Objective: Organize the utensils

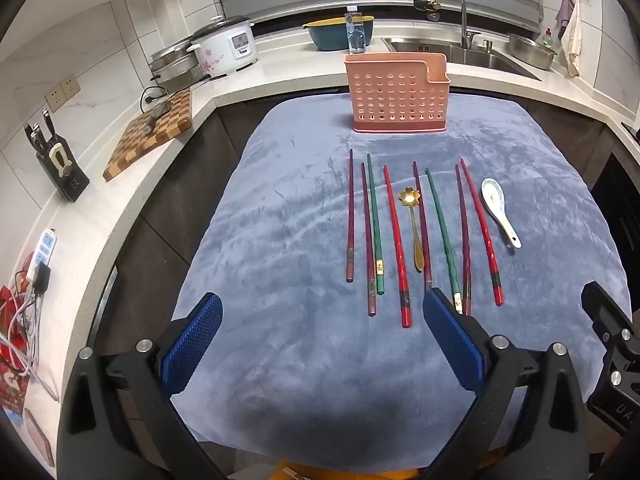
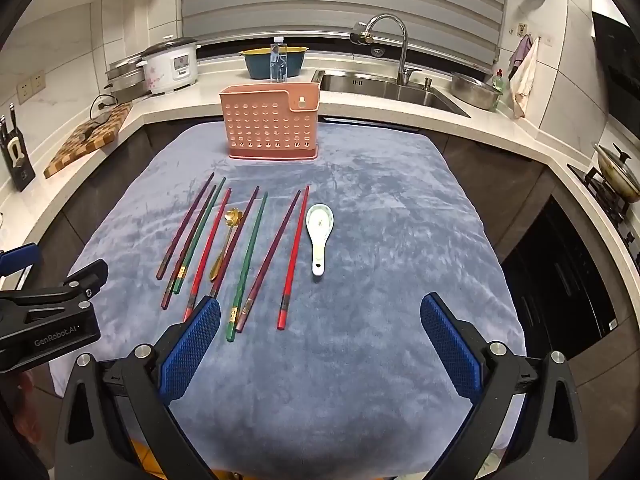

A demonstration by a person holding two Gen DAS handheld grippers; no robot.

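Behind the perforated pink plastic utensil holder (image 2: pixel 270 122) stands a clear bottle (image 2: pixel 278 63); before it lie eight lacquered chopsticks (image 2: pixel 248 256), a white ceramic spoon (image 2: pixel 319 236) rightmost.

A white stone counter (image 1: pixel 280 80) is seen around a table covered by a grey-blue cloth (image 2: pixel 360 200), with a steel sink (image 2: pixel 400 90) and tap (image 2: pixel 394 40) under closed blinds (image 2: pixel 340 0), and white tiled walls (image 1: pixel 60 60) behind.

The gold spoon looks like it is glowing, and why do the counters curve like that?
Left wrist view: glare on the gold spoon bowl; fisheye bends the counter edges. Right wrist view: same bending, spoon duller, dark shadow on the blue cloth near the camera.
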